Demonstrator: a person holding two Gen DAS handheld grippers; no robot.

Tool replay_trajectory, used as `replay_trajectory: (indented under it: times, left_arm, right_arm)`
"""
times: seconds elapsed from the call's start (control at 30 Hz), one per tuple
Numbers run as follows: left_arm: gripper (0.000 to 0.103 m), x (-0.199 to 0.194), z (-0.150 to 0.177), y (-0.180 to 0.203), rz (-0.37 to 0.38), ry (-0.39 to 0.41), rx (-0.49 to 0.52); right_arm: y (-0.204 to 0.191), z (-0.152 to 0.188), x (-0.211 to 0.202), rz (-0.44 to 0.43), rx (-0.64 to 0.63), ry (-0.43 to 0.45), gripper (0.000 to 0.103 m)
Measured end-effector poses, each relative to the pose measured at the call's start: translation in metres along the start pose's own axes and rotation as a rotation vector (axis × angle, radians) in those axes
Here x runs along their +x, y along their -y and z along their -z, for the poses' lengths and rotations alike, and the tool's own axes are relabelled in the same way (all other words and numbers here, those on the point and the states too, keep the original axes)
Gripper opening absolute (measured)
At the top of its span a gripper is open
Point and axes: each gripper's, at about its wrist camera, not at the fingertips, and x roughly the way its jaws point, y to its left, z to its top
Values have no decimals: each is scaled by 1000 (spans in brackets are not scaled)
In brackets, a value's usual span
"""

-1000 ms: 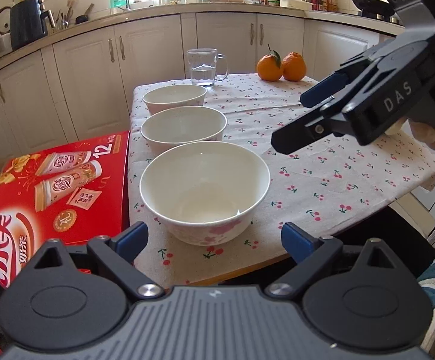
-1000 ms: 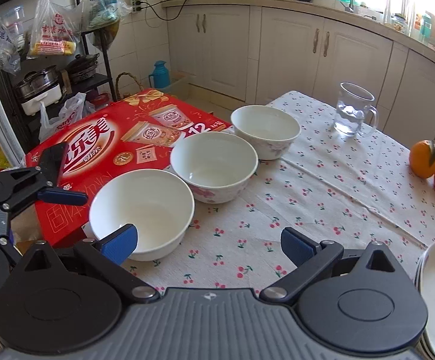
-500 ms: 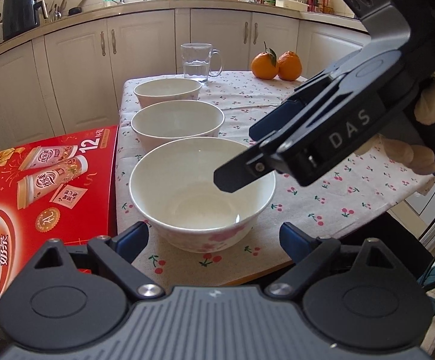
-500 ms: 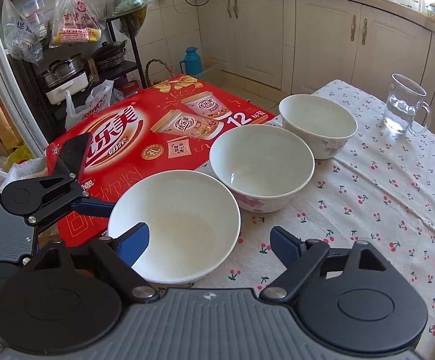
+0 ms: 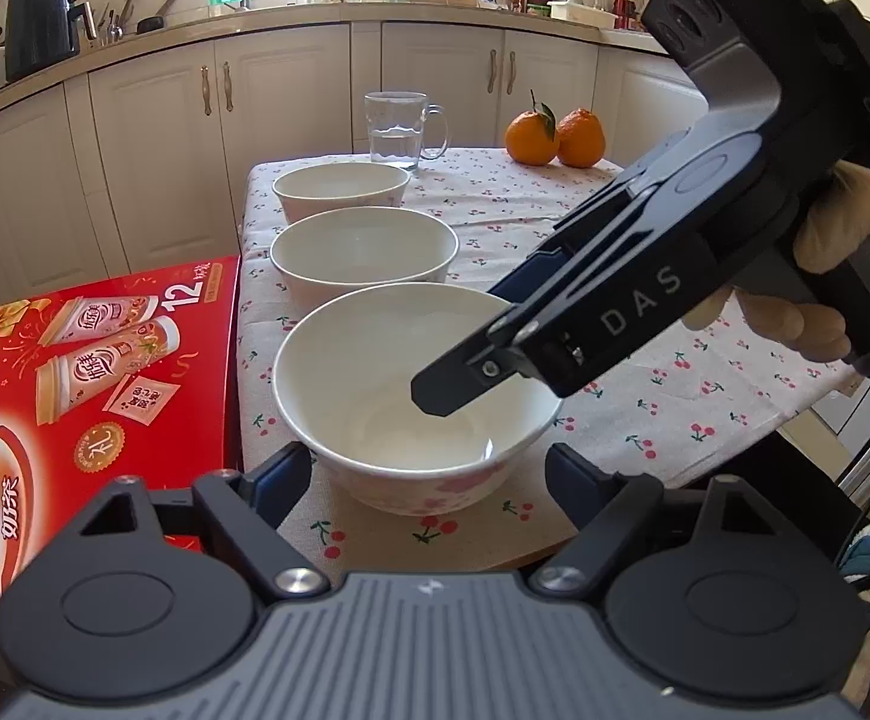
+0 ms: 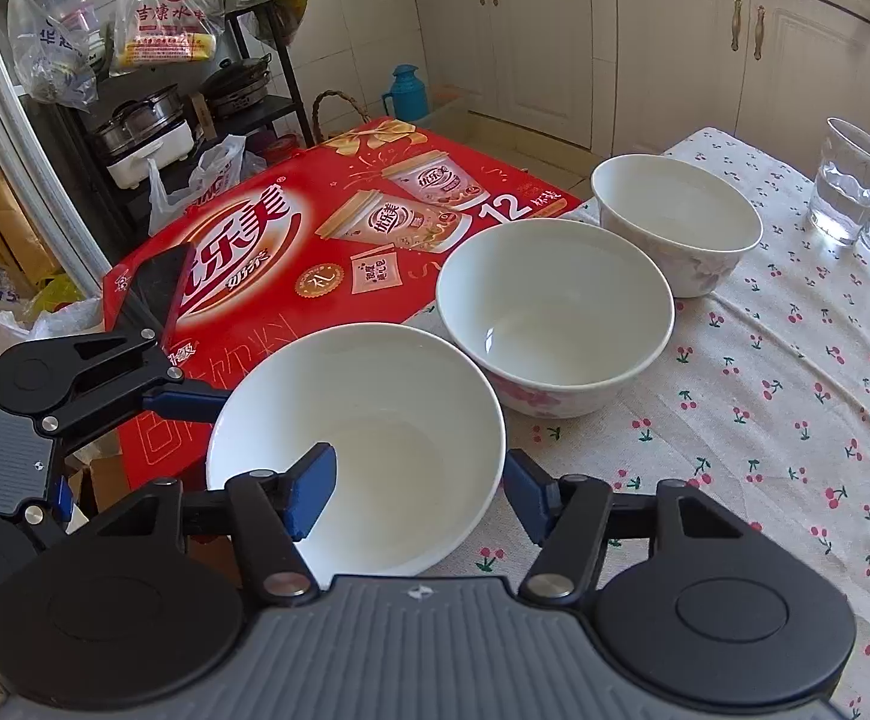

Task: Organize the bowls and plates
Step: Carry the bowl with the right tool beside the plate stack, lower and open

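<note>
Nearest white ceramic bowl with pink flowers [image 6: 369, 438] upright, mouth up, on cherry-print tablecloth [image 6: 795, 396] at table's near edge; three bowls in row running away toward glass mug. Right gripper [image 6: 420, 495] straddles its rim, jaws closing, one finger inside, one outside; contact unclear. Left gripper [image 5: 429, 480] flanks same bowl, jaws closing, not touching.

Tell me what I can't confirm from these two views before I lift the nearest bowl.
- Right gripper closing astride the nearest bowl rim: pad contact unclear; right wrist view, rim hides it.
- Left gripper: its own body hides the bowl's base.
- Plates: in neither view.
- Table right edge: cut off.
</note>
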Motion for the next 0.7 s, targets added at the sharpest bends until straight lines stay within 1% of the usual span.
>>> replay_trajectory:
  times: [0.13,0.37,0.57,0.7]
  left_arm:
    - [79,-1,-1,-1,-8,-2,-1]
    - [79,-1,-4,4,-15,-13,21]
    - [79,-1,-12,13,6,-9,40]
    - [79,3,-20,22,37,3,56]
  right_arm:
    - [-1,0,1,-12,3,2,67]
    - [-1,1,-2,-13,9,5,67]
    - [2,7,-16,-2,13,20,67]
    - [8,13,-29,21,29,33,67]
